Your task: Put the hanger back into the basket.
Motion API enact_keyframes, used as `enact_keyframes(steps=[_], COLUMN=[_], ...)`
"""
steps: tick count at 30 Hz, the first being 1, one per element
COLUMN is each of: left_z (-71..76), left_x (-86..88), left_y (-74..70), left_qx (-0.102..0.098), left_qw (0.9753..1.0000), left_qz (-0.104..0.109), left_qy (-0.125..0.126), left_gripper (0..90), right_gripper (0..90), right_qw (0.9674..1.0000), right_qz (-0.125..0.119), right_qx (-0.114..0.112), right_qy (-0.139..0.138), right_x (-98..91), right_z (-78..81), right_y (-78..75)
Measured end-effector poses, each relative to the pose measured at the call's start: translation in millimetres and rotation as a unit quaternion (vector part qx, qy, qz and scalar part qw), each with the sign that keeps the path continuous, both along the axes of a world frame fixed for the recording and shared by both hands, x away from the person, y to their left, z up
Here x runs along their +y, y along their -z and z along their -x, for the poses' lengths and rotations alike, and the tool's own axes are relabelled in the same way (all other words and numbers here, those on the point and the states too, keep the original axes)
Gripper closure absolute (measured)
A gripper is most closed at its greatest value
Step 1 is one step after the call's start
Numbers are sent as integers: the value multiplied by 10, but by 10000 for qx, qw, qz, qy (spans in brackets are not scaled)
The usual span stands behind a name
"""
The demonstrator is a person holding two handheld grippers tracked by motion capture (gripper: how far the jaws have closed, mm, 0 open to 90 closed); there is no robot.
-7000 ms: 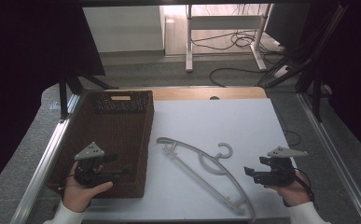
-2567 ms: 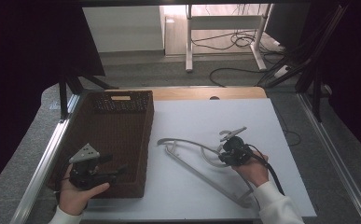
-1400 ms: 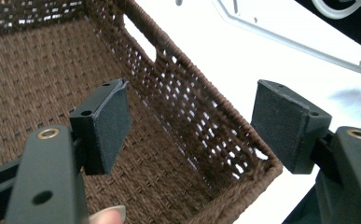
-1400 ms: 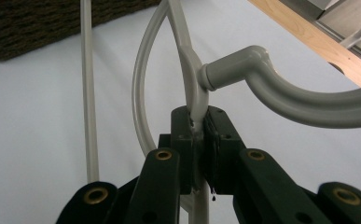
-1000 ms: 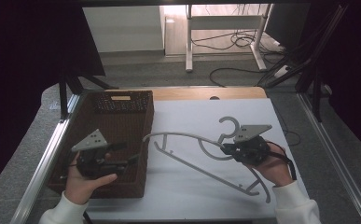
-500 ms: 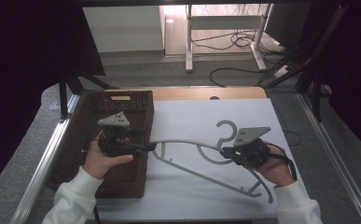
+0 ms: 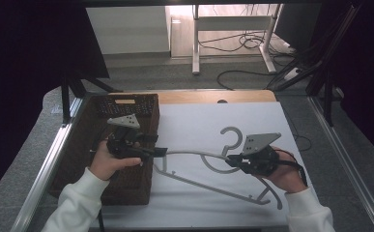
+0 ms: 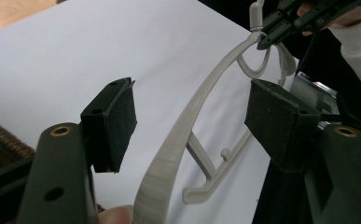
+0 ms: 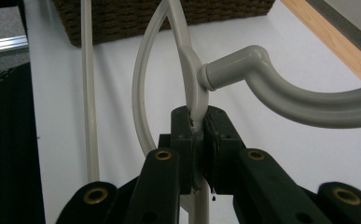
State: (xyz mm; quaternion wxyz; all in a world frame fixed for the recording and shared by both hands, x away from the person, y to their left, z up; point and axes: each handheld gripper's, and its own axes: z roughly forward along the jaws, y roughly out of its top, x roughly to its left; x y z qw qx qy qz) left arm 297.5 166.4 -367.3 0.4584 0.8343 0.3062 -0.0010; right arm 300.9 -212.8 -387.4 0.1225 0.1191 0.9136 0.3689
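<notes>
High view: the pale grey plastic clothes hanger is lying over the white table sheet, its long axis running from the left gripper at the left to the lower right, its hook pointing toward the far edge. Open sheet is lying beyond the hook and to its right; the near edge of the sheet is sitting just below the hanger's lower bar. The dark brown woven wicker basket is standing along the sheet's left edge, just beside the hanger's left end. The left gripper is hovering over the basket's right rim at the hanger's left arm. The right gripper is clamping the hanger's neck below the hook. Grey floor, cables and a white frame are lying beyond the table.

Left gripper view: the 2 black jaws are standing wide and have just been closing; the ribbed hanger arm is passing between them, touching neither pad. The right gripper is showing farther off at the neck.

Right gripper view: the 2 jaws are pressing narrow on the hanger's neck; the hook is curving right. The basket is lying across the top.
</notes>
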Motion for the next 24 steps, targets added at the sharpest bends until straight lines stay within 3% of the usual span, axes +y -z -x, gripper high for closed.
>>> enact_keyframes(steps=[5, 10, 13, 16, 17, 19, 22, 24], left_z=[-82, -114, -112, -102, -104, -102, -107, -111], left_x=[-107, -246, -331, -393, -414, -444, -473, -477], left_y=[25, 56, 82, 109, 120, 140, 160, 168], left_qx=[178, 351, 514, 644, 679, 757, 864, 930], left_qw=[9993, 9966, 9928, 9893, 9872, 9851, 9825, 9792], left_qz=[-122, -370, -415, -521, -593, -656, -769, -849], left_qy=[290, 650, 999, 1197, 1314, 1398, 1460, 1588], left_gripper=[352, 396, 452, 569, 569, 685, 744, 761], right_gripper=[828, 828, 827, 827, 827, 827, 827, 826], right_qw=[9998, 9994, 9990, 9985, 9985, 9981, 9979, 9978], right_qz=[-58, -101, -118, -108, -108, -97, -75, -17], right_qx=[16, 9, 5, -18, -18, -48, -62, -66], right_qy=[-170, -339, -436, -539, -539, -601, -639, -660], right_x=[0, -5, -1, 11, 11, 24, 34, 44], right_z=[22, 36, 45, 58, 58, 67, 67, 67], right_y=[-15, -25, -26, -23, -23, -19, -11, 3])
